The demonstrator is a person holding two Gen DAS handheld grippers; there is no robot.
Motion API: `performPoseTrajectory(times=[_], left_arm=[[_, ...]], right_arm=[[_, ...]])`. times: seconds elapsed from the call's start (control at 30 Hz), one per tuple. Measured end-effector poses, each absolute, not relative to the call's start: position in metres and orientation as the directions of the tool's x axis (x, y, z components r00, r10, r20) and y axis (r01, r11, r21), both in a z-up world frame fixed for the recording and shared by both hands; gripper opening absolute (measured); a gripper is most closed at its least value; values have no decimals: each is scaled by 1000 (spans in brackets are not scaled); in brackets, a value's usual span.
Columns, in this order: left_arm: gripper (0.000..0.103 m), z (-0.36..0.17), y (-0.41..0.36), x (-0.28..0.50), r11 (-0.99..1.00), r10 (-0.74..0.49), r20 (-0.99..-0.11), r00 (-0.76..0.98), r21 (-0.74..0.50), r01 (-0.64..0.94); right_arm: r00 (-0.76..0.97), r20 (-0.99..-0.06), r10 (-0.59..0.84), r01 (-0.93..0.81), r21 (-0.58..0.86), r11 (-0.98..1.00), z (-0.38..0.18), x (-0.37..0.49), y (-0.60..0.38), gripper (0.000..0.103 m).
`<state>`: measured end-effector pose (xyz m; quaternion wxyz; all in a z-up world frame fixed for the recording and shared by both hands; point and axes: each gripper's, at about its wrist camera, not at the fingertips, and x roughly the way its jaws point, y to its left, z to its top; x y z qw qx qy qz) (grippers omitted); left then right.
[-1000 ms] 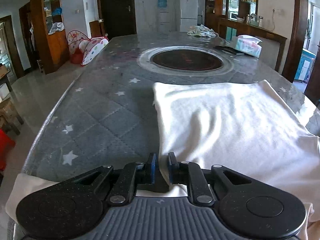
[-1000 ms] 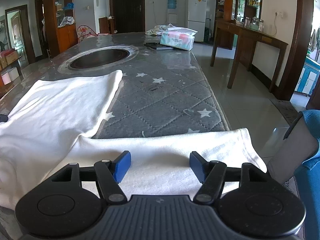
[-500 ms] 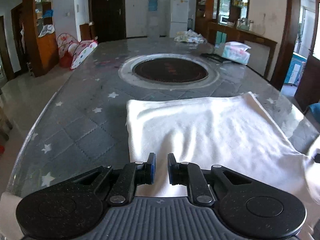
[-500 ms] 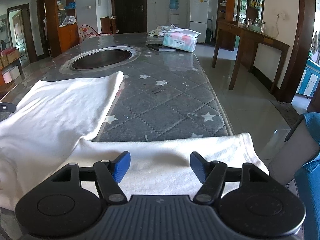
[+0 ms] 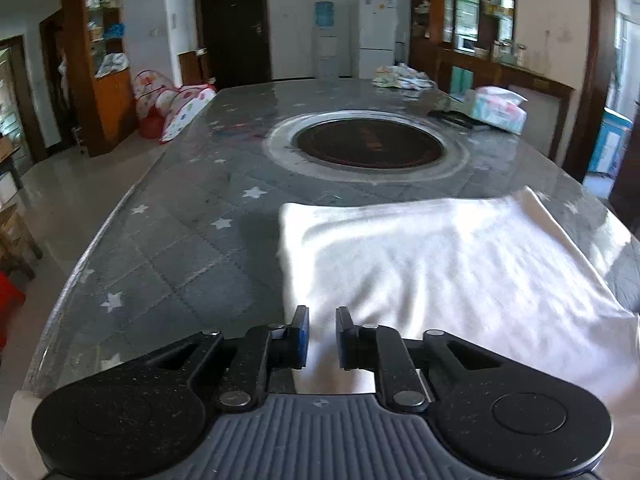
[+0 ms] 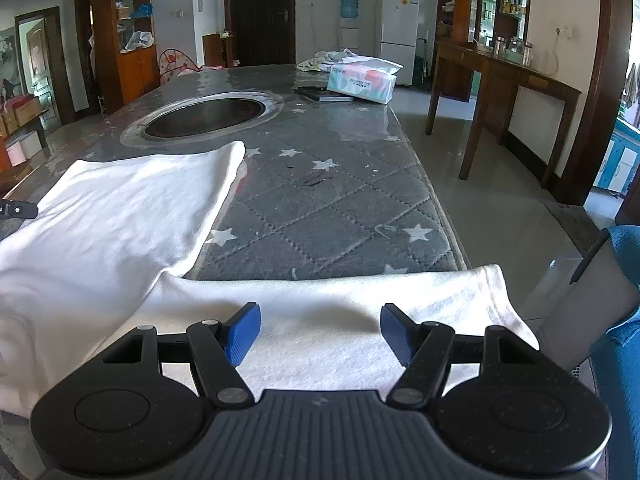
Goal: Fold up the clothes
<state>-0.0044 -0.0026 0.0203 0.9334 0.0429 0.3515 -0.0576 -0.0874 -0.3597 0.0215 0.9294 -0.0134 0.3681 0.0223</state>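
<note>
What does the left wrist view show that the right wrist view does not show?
Only the left wrist view shows the left gripper, its fingers nearly shut with white garment between them. Only the right wrist view shows the right gripper, open above a white sleeve, and a wooden side table. Both show the garment, the round cooktop and the tissue pack.

— Where does the white cloth garment (image 6: 120,216) lie?
— On the near end of the grey star-quilted surface (image 6: 328,200), one part running right along the near edge.
— And beyond it?
— The round inset hotplate (image 5: 368,144) mid-surface; behind that, right, the tissue pack (image 6: 362,82) beside a flat dark tablet (image 6: 324,93).
</note>
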Motion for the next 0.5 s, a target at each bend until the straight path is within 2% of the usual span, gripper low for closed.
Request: performPoseTrajectory(times=[0.13, 0.27, 0.4, 0.5], left_arm=[[20, 16, -5, -7, 985, -60, -659, 750, 81, 150], [22, 28, 1, -20, 989, -82, -657, 749, 42, 145], [33, 36, 3, -49, 982, -126, -644, 755, 30, 189], [34, 38, 0, -75, 972, -149, -643, 751, 45, 231]], right_arm=[[727, -686, 23, -46, -15, 999, 21, -89, -360, 69], [739, -674, 25, -52, -20, 998, 29, -97, -358, 69], [740, -669, 71, -117, -23, 993, 36, -107, -344, 69], [741, -660, 126, -192, -29, 981, 43, -114, -327, 69]])
